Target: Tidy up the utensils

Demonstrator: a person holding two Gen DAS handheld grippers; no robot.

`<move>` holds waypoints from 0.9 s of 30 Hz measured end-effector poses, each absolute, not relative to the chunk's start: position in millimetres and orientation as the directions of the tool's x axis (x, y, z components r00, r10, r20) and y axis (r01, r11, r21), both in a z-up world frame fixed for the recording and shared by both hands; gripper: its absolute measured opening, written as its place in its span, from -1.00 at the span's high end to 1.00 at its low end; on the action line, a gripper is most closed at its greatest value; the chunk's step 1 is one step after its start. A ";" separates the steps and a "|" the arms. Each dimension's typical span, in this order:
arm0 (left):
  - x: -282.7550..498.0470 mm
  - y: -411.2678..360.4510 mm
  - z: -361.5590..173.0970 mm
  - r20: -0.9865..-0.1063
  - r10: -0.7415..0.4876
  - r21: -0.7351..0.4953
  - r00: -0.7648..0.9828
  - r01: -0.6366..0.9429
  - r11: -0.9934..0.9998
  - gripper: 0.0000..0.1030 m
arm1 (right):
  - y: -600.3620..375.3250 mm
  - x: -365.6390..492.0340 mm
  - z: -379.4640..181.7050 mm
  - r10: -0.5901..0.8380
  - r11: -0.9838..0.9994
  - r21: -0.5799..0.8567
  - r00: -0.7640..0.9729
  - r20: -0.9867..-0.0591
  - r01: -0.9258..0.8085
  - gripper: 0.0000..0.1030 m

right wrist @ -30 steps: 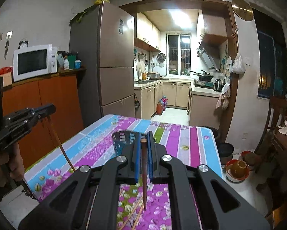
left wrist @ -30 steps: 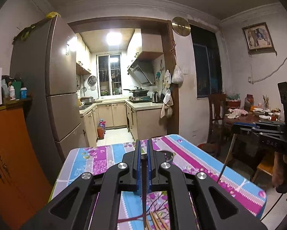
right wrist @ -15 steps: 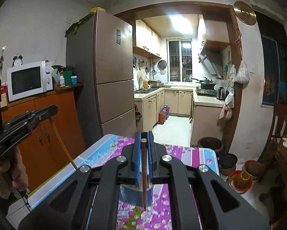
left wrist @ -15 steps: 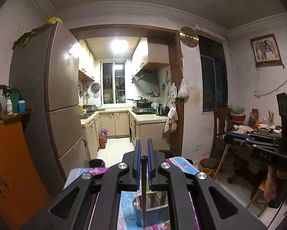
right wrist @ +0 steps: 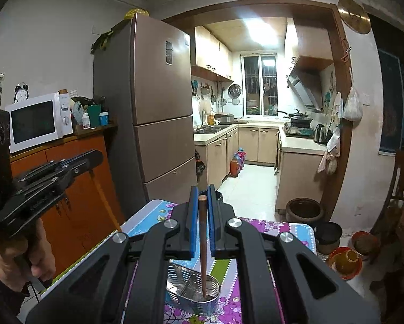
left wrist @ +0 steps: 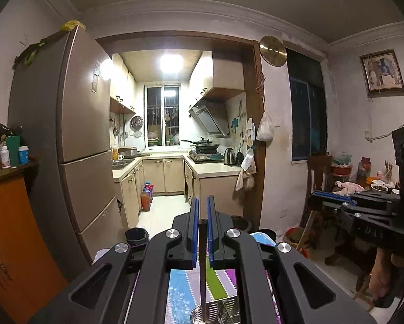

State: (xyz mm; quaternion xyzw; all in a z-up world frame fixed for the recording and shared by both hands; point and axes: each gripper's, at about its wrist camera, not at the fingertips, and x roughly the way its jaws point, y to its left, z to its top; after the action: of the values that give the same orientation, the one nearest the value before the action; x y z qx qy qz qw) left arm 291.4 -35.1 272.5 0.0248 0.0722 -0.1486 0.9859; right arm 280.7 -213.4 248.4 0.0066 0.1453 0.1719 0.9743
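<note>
Each gripper holds one dark brown chopstick, hanging tip down. In the left wrist view my left gripper point(left wrist: 201, 202) is shut on its chopstick point(left wrist: 202, 270), whose tip hangs over the metal utensil holder point(left wrist: 218, 310) at the bottom edge. In the right wrist view my right gripper point(right wrist: 202, 191) is shut on the other chopstick point(right wrist: 202, 245), its tip just above or inside the metal utensil holder point(right wrist: 194, 294) on the floral tablecloth point(right wrist: 277, 229). The left gripper point(right wrist: 94, 158) also shows at that view's left, with its chopstick point(right wrist: 105, 202) slanting down.
The table's far edge lies just past the holder. Beyond stand a tall fridge point(right wrist: 158, 102), an orange cabinet point(right wrist: 67, 189) with a microwave point(right wrist: 37, 121), dark pots point(right wrist: 304, 210) on the floor, and a cluttered side table point(left wrist: 363, 186) to the right. A hand point(right wrist: 18, 256) grips the left tool.
Both grippers rose and moved forward over the table with their chopsticks. The utensil holder came from ahead to directly beneath the chopstick tips.
</note>
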 end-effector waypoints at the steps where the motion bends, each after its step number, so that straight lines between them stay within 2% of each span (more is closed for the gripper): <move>1: 296.6 -36.9 270.2 -0.157 -0.293 0.028 0.943 0.301 0.953 0.87 | -212.2 284.2 245.7 0.339 0.940 0.064 0.896 -0.286 -0.335 0.90; 27: 372.1 -50.9 195.4 -0.313 -0.281 0.021 0.907 0.303 0.953 0.87 | -198.3 345.7 172.6 0.352 0.934 0.096 0.839 -0.416 -0.344 0.90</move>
State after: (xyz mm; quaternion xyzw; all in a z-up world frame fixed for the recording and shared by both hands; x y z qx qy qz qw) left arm 372.1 -50.9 195.4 0.0344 0.1551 -0.1496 0.9759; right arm 345.7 -198.3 172.6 0.0085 0.2185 0.1814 0.9588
